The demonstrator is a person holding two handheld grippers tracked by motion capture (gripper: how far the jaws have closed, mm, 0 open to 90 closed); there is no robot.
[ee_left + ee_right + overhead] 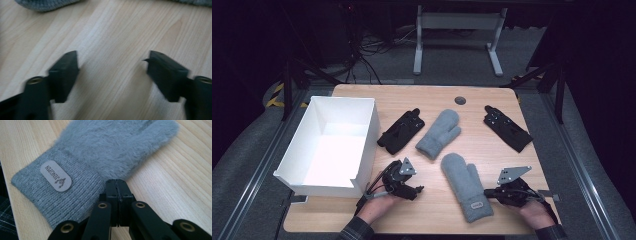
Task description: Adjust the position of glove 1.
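At the worktop's (pixel 492 145) left edge stands a white box (pixel 332 145), open at the top. Just off its near right corner, the left hand (pixel 377 202) comes in from the near edge, angled toward the middle, and carries the left gripper (pixel 416 190) low over bare wood; in the left gripper view its jaws stand apart with nothing between them (released, gripping no thing). Farther back lie a black glove (pixel 401 131) and, toward the middle, a grey mitten (pixel 439 134), tilted. Nearer the front edge lies a second grey mitten (pixel 466 185), cuff toward the person, label (pixel 56 175) up. The right hand (pixel 537 212) enters at the near right corner, its right gripper (pixel 486 192) pointing leftward at the cuff; in the right gripper view the jaws are clenched together, tips at the cuff's edge, though whether they pinch any knit I cannot tell. Another black glove (pixel 508 128) lies near the far right corner.
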